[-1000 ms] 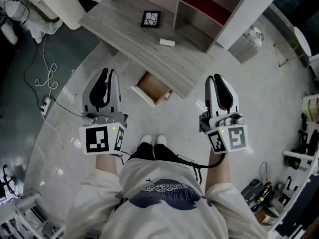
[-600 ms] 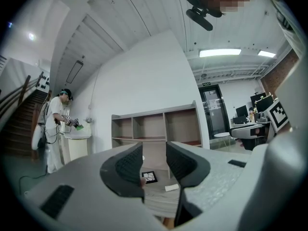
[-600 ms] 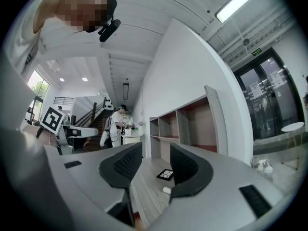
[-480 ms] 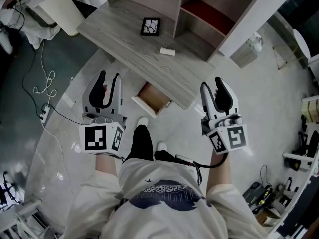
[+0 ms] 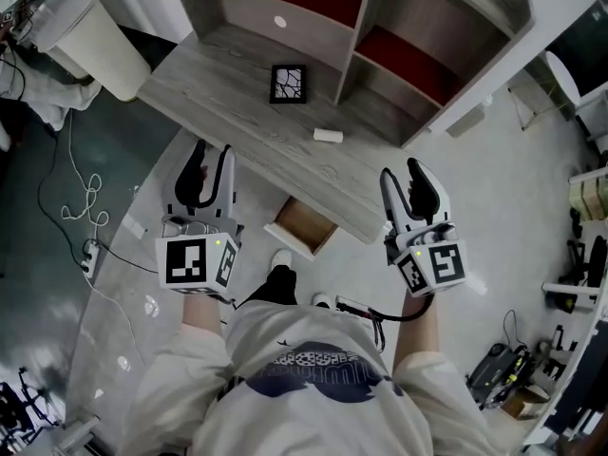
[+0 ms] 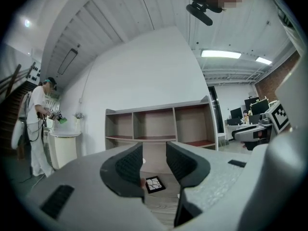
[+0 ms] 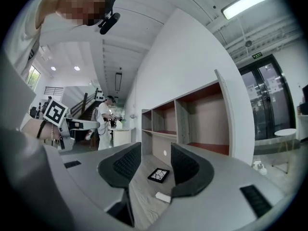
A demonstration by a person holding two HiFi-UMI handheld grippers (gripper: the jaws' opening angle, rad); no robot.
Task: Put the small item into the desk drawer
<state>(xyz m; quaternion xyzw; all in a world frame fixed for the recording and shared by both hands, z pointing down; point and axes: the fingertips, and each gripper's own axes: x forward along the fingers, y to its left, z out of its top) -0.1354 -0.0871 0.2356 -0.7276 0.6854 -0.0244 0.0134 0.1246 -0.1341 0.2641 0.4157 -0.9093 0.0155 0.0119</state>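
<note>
A small white item (image 5: 328, 135) lies on the grey wood desk (image 5: 237, 112), right of a black square tile (image 5: 289, 83). The desk drawer (image 5: 304, 226) stands pulled open below the front edge, its wooden inside bare. My left gripper (image 5: 211, 161) hovers at the desk's front edge, left of the drawer, open and empty. My right gripper (image 5: 403, 174) hangs off the desk's right corner, its jaws opening with nothing between them. The right gripper view looks between the jaws (image 7: 156, 165) at the white item (image 7: 162, 197) and tile (image 7: 158, 175). The left gripper (image 6: 154, 160) faces the tile (image 6: 155, 184).
A shelf unit (image 5: 399, 27) with red-lined compartments stands on the desk's back. A white cabinet (image 5: 76, 36) is at the far left, with cables (image 5: 81, 207) on the floor beneath. My feet (image 5: 281, 259) are just before the drawer. Another person (image 6: 38, 119) stands left of the desk.
Both grippers' jaws have gone from nearly shut to open. I have stepped toward the desk, so the grippers now reach its front edge and the drawer lies closer.
</note>
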